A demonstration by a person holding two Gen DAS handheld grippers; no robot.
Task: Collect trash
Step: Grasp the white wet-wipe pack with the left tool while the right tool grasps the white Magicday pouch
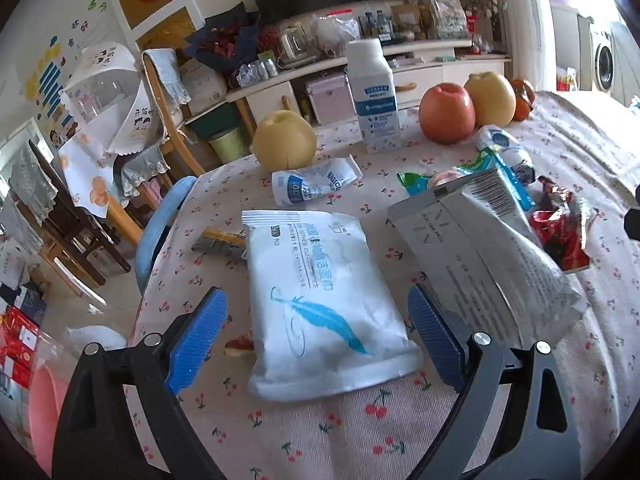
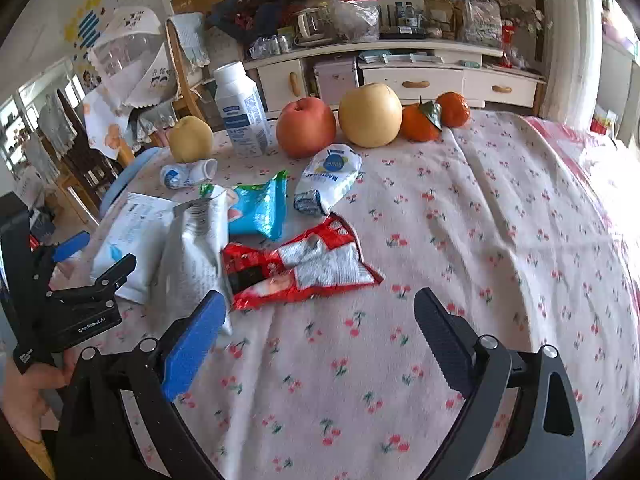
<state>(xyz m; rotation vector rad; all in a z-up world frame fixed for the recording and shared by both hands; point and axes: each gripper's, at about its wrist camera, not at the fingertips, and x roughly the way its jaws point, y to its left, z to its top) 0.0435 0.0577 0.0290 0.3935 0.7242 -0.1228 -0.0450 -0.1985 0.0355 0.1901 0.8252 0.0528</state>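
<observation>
You're holding the left gripper (image 1: 316,332) w/ jaws spread wide, straddling the white wipes pack (image 1: 320,304) w/ a blue feather print & Chinese text; pads aren't touching it. Its body reads "GenRobot.AI" in the right wrist view. Right of the pack, a grey-white bag (image 1: 484,256) w/ barcode is standing crumpled. Your right gripper (image 2: 320,344) is hovering released over bare cherry-print cloth (image 2: 480,220), nothing between the jaws. Just far of it the red wrapper (image 2: 304,266) is lying flat, the teal packet (image 2: 260,210) beyond. Far side: white bottle (image 2: 240,112), label unreadable, a crushed white pouch (image 2: 330,178) lettered "MAGIC", apples, pears, oranges.
</observation>
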